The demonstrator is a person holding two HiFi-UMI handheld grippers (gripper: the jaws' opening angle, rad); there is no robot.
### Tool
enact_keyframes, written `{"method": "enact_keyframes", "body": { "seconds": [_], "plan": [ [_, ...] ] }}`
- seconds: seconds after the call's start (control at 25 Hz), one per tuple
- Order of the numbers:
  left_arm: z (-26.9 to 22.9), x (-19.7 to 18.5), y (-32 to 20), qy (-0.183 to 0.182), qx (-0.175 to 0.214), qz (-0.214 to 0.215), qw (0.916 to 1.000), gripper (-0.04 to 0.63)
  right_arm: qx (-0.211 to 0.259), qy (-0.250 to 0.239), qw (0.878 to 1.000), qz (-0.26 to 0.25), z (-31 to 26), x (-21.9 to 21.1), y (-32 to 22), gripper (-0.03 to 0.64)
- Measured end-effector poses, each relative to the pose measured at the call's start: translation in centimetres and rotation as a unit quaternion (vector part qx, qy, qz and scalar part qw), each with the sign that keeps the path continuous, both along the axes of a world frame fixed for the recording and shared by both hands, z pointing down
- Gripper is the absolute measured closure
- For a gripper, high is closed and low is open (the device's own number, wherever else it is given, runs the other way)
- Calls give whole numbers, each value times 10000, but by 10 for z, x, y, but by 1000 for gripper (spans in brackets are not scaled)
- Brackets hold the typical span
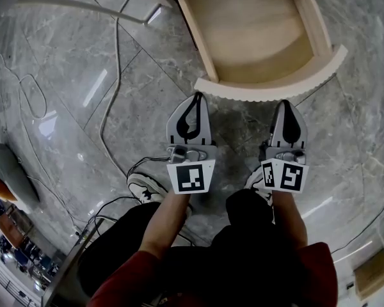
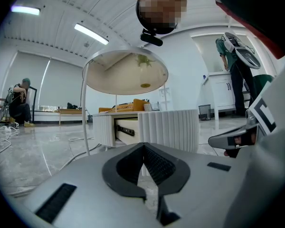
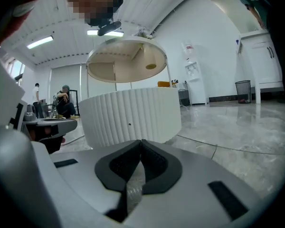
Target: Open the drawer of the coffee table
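Already the drawer [image 1: 256, 37] stands open, so my left gripper [image 1: 195, 98] and right gripper [image 1: 285, 104], both clenched empty, probably need only withdraw.

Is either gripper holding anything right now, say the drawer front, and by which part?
Nothing is held. The left gripper and right gripper both have their jaws shut together with nothing between them, clear of the ribbed drawer front.

grey marble floor [image 1: 64, 50], white walls [image 2: 190, 80], ceiling strip lights [image 2: 91, 33].
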State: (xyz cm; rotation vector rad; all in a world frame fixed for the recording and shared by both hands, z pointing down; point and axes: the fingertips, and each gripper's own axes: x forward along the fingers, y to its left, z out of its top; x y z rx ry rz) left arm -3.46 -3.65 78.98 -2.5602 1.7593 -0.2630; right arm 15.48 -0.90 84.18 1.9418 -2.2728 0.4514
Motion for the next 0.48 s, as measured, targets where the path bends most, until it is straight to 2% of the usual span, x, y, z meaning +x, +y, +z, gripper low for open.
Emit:
{"method": "enact_keyframes", "body": {
  "seconds": [0.12, 0.24, 0.36, 0.4, 0.48],
  "plan": [
    [-13, -2, -6, -78, 28, 49, 10000, 581, 74, -113, 9999, 71, -19, 2, -4, 595],
    [-55, -8, -10, -178, 92, 211, 9996, 581, 118, -10, 9999, 41, -65, 0, -8, 595],
    [-111, -16, -3, 8, 69, 806, 9967, 581, 95, 77, 9999, -10, -130, 0, -11, 595],
    [-129, -26, -1, 41, 67, 834, 9965, 581, 75, 117, 9999, -41, -156, 0, -10, 595],
    [-172, -49, -10, -54, 187, 522, 9984, 583, 27, 228, 9997, -123, -204, 0, -9, 595]
  ]
}}
